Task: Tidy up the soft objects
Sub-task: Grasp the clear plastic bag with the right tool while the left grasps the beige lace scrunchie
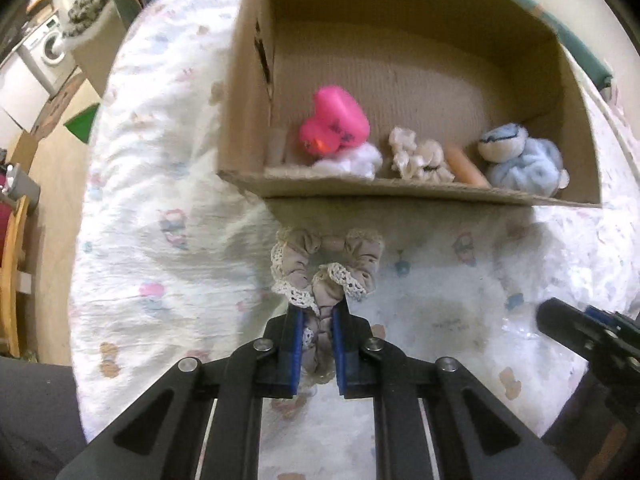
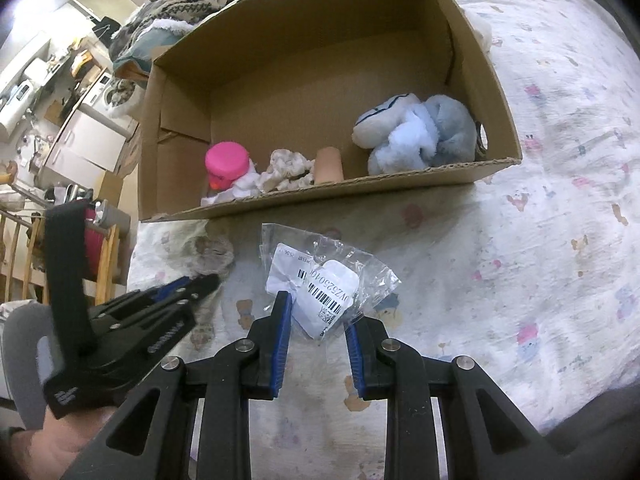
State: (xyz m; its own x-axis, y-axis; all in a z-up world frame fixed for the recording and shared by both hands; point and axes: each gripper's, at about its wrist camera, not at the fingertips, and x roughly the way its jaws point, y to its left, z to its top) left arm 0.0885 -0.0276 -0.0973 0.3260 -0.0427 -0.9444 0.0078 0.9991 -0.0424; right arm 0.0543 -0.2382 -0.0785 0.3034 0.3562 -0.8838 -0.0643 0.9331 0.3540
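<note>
Scrunchie (image 1: 326,268) clamped in left claw (image 1: 318,322) by one fold, may slip before box (image 1: 400,194); right claw (image 2: 316,320) grips bag (image 2: 324,280) loosely.

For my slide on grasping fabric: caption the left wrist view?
Left tongs shut on a lace-trimmed scrunchie before the cardboard box of soft toys.

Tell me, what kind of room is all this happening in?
Most likely a lived-in home, worked on a bed or padded mat: a quilted cover with a childish print lies under the cardboard box, and a washing machine stands in the background.
</note>
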